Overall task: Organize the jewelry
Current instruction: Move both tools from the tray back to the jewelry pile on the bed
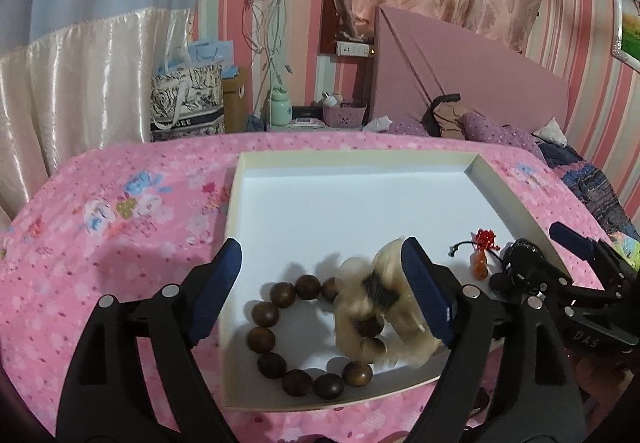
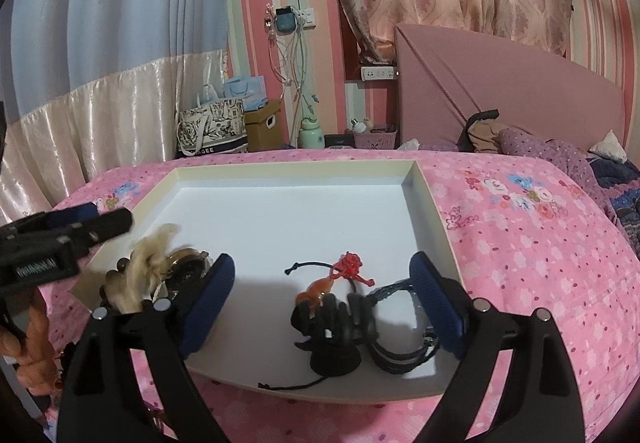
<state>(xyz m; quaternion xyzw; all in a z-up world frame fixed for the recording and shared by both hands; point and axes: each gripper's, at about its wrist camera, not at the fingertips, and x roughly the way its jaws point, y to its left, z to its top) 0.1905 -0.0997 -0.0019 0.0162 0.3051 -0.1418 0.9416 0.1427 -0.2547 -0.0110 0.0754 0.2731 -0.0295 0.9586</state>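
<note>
A shallow white tray lies on a pink floral bedspread. In it lie a brown wooden bead bracelet with a cream tassel over it, a red knot charm with an orange gourd, and a black hand-shaped stand with dark cords. My left gripper is open above the bracelet and tassel, holding nothing. My right gripper is open around the black stand and cords, not gripping them. The tassel and a dark round piece show blurred at the left in the right wrist view.
The tray's far half is bare white. Beyond the bed stand a patterned tote bag, a cardboard box, a green bottle and a pink basket. A pink headboard and pillows are at the right.
</note>
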